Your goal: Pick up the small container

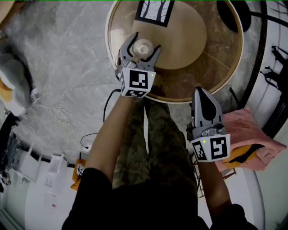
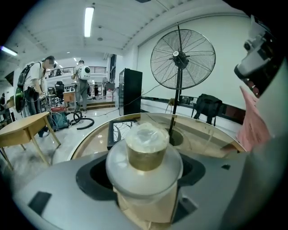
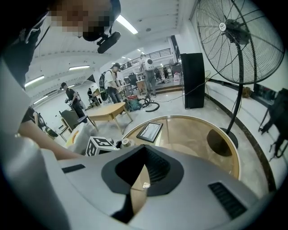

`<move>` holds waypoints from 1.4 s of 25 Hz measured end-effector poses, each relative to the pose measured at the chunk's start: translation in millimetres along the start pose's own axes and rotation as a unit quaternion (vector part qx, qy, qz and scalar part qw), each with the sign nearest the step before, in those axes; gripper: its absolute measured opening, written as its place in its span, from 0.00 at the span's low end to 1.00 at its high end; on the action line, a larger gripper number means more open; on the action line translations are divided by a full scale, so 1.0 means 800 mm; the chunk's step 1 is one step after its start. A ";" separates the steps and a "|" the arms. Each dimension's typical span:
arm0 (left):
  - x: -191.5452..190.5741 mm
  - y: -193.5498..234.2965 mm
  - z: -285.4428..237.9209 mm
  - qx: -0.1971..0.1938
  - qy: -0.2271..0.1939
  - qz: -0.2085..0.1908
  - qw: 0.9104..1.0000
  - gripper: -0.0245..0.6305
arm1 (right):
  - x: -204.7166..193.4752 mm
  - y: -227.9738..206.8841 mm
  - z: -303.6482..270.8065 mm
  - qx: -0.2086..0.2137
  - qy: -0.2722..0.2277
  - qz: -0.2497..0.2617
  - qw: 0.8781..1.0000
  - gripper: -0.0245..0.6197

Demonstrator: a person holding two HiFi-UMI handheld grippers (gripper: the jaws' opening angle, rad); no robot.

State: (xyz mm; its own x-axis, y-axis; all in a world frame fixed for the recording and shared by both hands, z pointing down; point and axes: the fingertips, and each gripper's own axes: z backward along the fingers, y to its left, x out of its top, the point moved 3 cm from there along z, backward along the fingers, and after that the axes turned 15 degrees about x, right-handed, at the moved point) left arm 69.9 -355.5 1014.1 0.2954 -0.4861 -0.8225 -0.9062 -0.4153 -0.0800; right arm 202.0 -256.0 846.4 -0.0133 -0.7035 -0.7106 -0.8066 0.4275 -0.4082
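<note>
The small container (image 1: 143, 46) is a pale, translucent pot with a wide flange and a film-covered top. It stands between the fingers of my left gripper (image 1: 143, 48), over the near left part of the round table (image 1: 225, 67). In the left gripper view the small container (image 2: 146, 150) fills the middle, with both jaws pressed against its sides. My right gripper (image 1: 200, 93) hangs lower right, near the table's front edge, jaws together and nothing in them. In the right gripper view the right gripper (image 3: 143, 157) shows only a thin slit.
A framed picture (image 1: 155, 11) lies at the table's far side. A standing fan's dark base (image 1: 231, 13) sits at the back right. A pink cloth (image 1: 249, 134) lies to the right of my right gripper. Cables (image 1: 58, 117) trail across the marble floor on the left.
</note>
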 end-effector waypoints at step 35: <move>0.157 0.027 0.207 -0.005 -0.019 0.024 1.000 0.56 | 0.106 0.073 0.131 -0.090 -0.074 0.015 0.993 0.07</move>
State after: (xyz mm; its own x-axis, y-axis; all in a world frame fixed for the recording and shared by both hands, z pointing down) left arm 37.5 -297.8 815.7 0.2399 -0.4766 -0.8457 -0.9157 -0.4005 -0.0341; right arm 215.3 -231.3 702.3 0.0371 -0.5954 -0.8026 -0.8995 0.3299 -0.2863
